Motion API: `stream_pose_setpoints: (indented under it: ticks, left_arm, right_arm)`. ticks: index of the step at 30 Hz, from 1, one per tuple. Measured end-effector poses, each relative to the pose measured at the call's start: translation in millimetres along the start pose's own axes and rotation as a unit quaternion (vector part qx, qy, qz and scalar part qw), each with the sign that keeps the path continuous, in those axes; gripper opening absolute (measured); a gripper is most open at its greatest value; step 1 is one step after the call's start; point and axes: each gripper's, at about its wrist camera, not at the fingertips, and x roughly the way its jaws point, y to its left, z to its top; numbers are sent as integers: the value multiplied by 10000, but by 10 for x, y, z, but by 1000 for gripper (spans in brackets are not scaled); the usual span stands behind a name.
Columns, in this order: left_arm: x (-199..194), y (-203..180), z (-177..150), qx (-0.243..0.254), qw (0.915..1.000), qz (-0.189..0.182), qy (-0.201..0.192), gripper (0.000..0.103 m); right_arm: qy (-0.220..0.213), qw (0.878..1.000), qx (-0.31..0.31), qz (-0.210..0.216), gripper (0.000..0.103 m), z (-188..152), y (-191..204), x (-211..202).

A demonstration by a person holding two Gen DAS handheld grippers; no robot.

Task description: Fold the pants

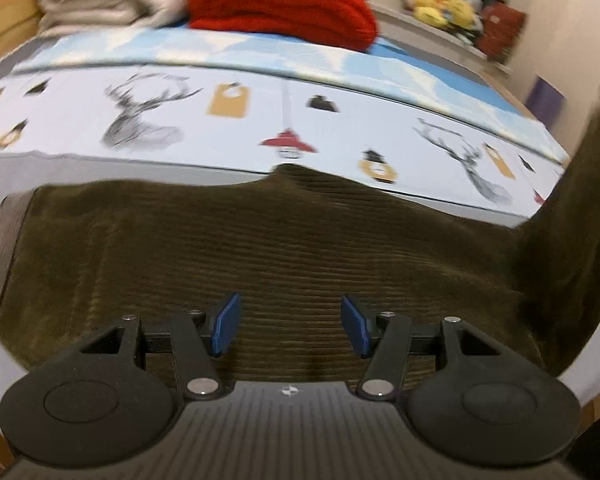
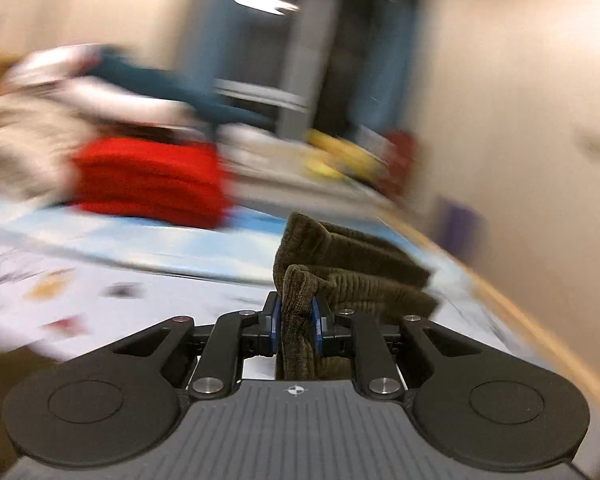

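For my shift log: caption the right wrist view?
Right tongs clamp bunched brown corduroy pants above the printed sheet.

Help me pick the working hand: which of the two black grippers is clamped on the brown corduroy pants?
The right gripper: its blue pads pinch a pants fold. The left gripper hangs open above them.

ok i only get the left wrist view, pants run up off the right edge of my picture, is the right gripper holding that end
Observer: Yes, the right gripper has its jaws closed on a bunched fold of the brown corduroy pants.
Operator: is that end off the bed
Observer: Yes, the fold hangs from the jaws above the printed sheet.
Operator: anything close behind it
Observer: A folded red garment lies farther back on the bed, apart from the pants.
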Motion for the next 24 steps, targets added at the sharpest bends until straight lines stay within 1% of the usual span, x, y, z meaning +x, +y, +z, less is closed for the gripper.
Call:
stream_pose_setpoints:
  ticks: [2,4,5,6,7,9,10,11,12,14,15,16,18,20,22,23,24]
  left_arm:
    - [-16,135,7,-102,9999,87,13,61]
    - [-29,239,-3,-158,9998,135,47,61]
    - [-38,290,-17,-177,9997,157,75,61]
    - [-43,327,-31,-181,9996,177,103,61]
    - [-46,360,-47,-180,9996,194,134,61]
    - [-63,422,-96,-186,9994,210,199,61]
    - [-74,449,-115,-182,9994,200,228,61]
    - [-86,464,-140,-161,9994,186,241,61]
    - [-95,478,-155,-134,9995,173,249,61]
    - [-105,506,-189,-67,9995,143,282,62]
    - [-105,524,-206,-53,9994,139,299,63]
    - [-107,542,-218,-50,9994,152,316,63]
    - [-110,589,-236,-69,9992,195,348,64]
    - [-114,641,-244,-161,9989,245,369,64]
    - [-119,679,-250,-308,9984,276,394,64]
    - [-118,683,-250,-376,9981,278,409,64]
    - [-116,674,-249,-406,9979,275,418,64]
  right_arm:
    - [-136,9959,-603,662,17,-100,556,-139]
    - [-41,9837,-1194,1343,17,-366,1058,-220]
    - [136,9747,-1490,1660,17,-553,1278,-229]
    - [432,9626,-1819,1961,17,-774,1491,-218]
    - [715,9516,-2073,2155,17,-964,1648,-207]
    - [1343,9271,-2504,2443,17,-1368,1870,-174]
    - [1331,9241,-2690,2364,17,-1483,1936,-202]
    - [1208,9235,-2856,2258,17,-1503,1986,-233]
    - [1225,9207,-2980,2204,17,-1473,2039,-233]
    - [1442,9226,-2794,2235,23,-1342,2045,-202]
    - [1576,9223,-2669,2309,26,-1284,2026,-196]
    - [1610,9208,-2608,2413,30,-1235,2001,-226]
    - [1569,9188,-2445,2671,37,-1118,1939,-251]
    - [1578,9285,-2003,2699,42,-1030,1800,-266]
    - [1631,9411,-1604,2492,46,-959,1705,-206]
    - [1678,9444,-1459,2421,48,-960,1661,-166]
    - [1738,9448,-1374,2412,51,-982,1643,-122]
